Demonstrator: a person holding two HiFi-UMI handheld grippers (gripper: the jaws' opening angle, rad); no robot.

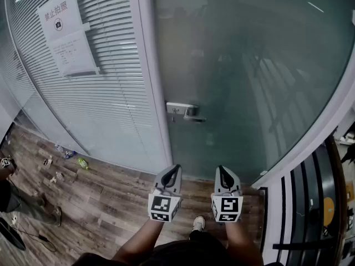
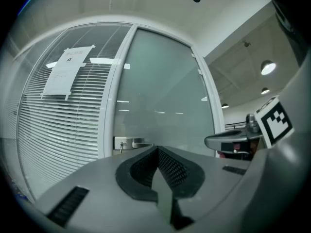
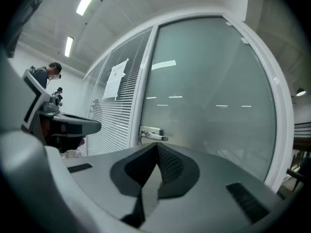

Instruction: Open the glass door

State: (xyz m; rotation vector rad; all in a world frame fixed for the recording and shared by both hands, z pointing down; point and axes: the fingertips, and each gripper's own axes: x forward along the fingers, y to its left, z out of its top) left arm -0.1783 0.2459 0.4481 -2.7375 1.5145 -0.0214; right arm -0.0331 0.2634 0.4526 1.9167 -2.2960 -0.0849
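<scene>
A frosted glass door (image 1: pixel 249 76) stands shut in a white frame ahead of me. Its metal lever handle (image 1: pixel 186 112) sits on the door's left edge, also seen in the left gripper view as the handle (image 2: pixel 127 143) and in the right gripper view as the handle (image 3: pixel 151 134). Both grippers are held level, side by side, well short of the door and below the handle. My left gripper (image 1: pixel 173 170) is shut with nothing in it. My right gripper (image 1: pixel 222 172) is shut and empty too.
Left of the door is a glass wall with white blinds (image 1: pixel 100 82) and a paper notice (image 1: pixel 64 29). Small litter (image 1: pixel 69 155) lies on the wooden floor by the wall. A person (image 3: pixel 46 76) stands far off at the left. A dark railing (image 1: pixel 310 204) runs at the right.
</scene>
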